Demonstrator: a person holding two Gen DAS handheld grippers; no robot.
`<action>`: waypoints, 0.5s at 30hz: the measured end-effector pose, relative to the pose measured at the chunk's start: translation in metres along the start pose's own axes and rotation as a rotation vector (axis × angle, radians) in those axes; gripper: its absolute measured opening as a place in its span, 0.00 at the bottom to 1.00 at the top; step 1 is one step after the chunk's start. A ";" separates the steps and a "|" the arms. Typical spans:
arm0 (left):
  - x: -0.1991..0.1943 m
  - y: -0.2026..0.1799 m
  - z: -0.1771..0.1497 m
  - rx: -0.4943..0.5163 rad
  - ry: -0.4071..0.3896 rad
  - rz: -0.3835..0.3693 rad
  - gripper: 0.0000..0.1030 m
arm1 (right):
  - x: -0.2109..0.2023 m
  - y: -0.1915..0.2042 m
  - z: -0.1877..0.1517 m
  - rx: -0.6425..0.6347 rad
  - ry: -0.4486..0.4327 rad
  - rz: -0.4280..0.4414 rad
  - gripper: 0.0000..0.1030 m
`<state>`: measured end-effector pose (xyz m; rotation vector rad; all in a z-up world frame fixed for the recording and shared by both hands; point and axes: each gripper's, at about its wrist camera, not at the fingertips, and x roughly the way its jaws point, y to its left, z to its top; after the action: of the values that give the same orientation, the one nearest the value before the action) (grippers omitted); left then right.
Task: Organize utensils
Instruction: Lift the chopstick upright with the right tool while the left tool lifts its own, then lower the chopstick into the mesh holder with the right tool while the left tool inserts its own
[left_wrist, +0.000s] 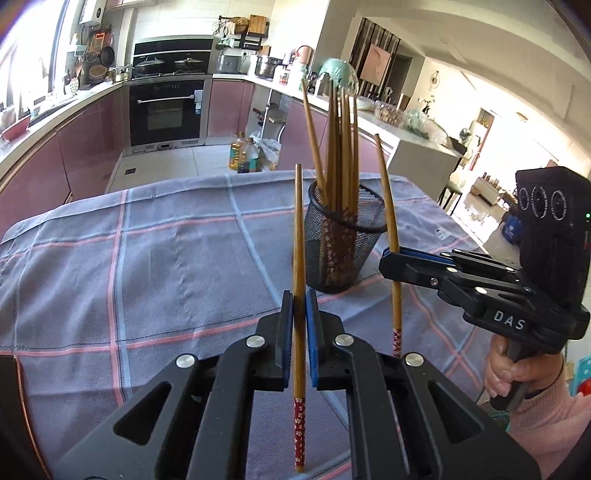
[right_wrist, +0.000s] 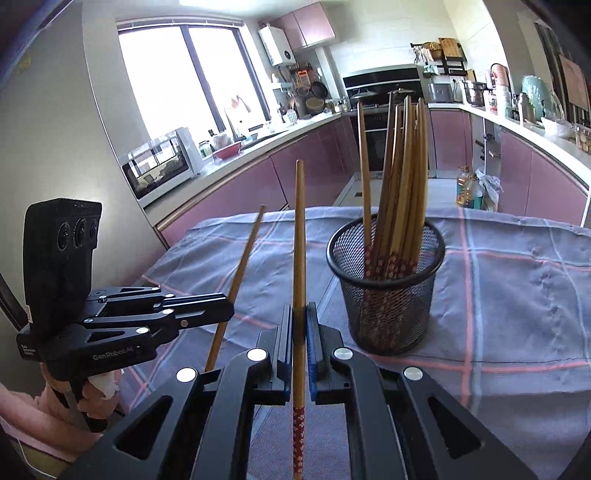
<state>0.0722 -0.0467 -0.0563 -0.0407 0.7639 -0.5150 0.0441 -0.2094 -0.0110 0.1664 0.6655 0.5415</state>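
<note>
A black mesh cup (left_wrist: 341, 243) stands on the checked cloth and holds several wooden chopsticks with red flowered ends; it also shows in the right wrist view (right_wrist: 386, 291). My left gripper (left_wrist: 299, 306) is shut on one upright chopstick (left_wrist: 298, 236), near and left of the cup. My right gripper (left_wrist: 391, 254) is shut on another upright chopstick (left_wrist: 386, 192), just right of the cup. In the right wrist view my right gripper (right_wrist: 299, 321) holds its chopstick (right_wrist: 299, 240) left of the cup, and my left gripper (right_wrist: 225, 306) holds its tilted chopstick (right_wrist: 243, 254) further left.
The grey cloth with pink and pale lines (left_wrist: 147, 258) covers the table. Beyond its far edge lie the kitchen floor, oil bottles (left_wrist: 245, 153) and pink cabinets. A person's hand (left_wrist: 517, 373) holds the right gripper's handle.
</note>
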 end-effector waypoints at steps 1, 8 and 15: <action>-0.003 -0.001 0.001 -0.002 -0.006 -0.010 0.07 | -0.003 -0.001 0.001 0.004 -0.008 0.003 0.06; -0.016 -0.005 0.006 -0.014 -0.034 -0.045 0.07 | -0.015 -0.004 0.007 -0.001 -0.048 0.000 0.06; -0.023 -0.007 0.009 -0.009 -0.057 -0.059 0.07 | -0.024 -0.003 0.014 -0.011 -0.077 -0.002 0.06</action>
<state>0.0610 -0.0435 -0.0334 -0.0860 0.7103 -0.5647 0.0384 -0.2242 0.0121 0.1751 0.5877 0.5342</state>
